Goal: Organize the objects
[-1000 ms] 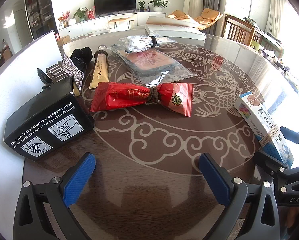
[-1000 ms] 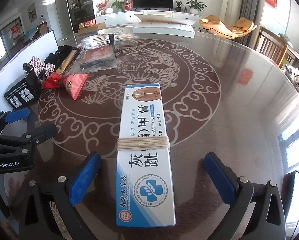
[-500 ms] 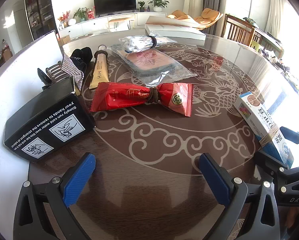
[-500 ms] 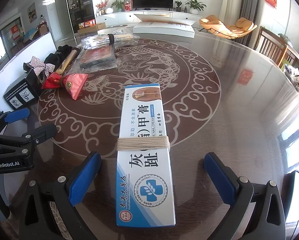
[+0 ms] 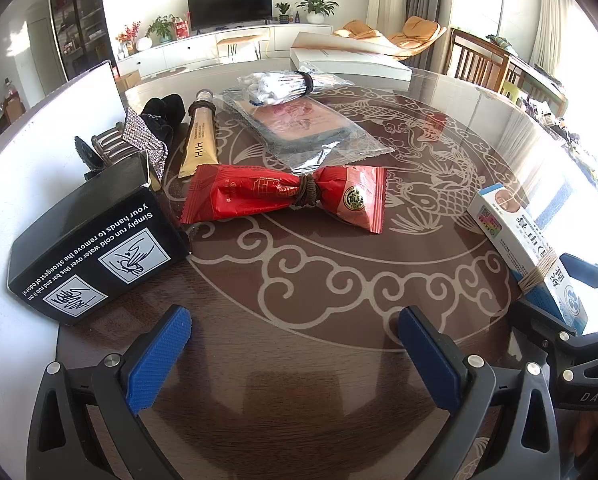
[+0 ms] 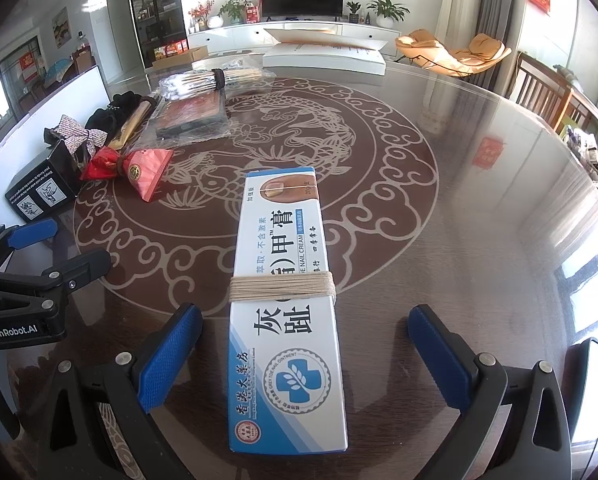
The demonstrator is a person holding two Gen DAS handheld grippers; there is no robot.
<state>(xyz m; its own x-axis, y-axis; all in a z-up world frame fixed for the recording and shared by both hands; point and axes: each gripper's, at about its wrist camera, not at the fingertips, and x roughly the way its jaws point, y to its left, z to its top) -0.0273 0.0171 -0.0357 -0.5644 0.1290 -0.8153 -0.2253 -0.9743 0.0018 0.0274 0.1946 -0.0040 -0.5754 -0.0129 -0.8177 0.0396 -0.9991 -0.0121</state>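
A white and blue nail cream box point(image 6: 283, 300), bound with tan string, lies flat on the round table between the open jaws of my right gripper point(image 6: 305, 354); the pads stand apart from its sides. It also shows at the right edge of the left wrist view point(image 5: 527, 248). My left gripper point(image 5: 295, 356) is open and empty above the bare table. Ahead of it lie a red packet point(image 5: 283, 196) tied with a band, a black box point(image 5: 95, 252), a gold tube point(image 5: 201, 140), a clear-wrapped flat pack point(image 5: 303, 128) and a bundle of cotton swabs point(image 5: 283, 82).
A glittery bow hair clip point(image 5: 139, 144) and a black cloth item point(image 5: 163, 114) lie behind the black box. A white board point(image 5: 39, 140) stands along the table's left edge. A large flat white box point(image 6: 323, 56) sits at the far side. Chairs stand at the right.
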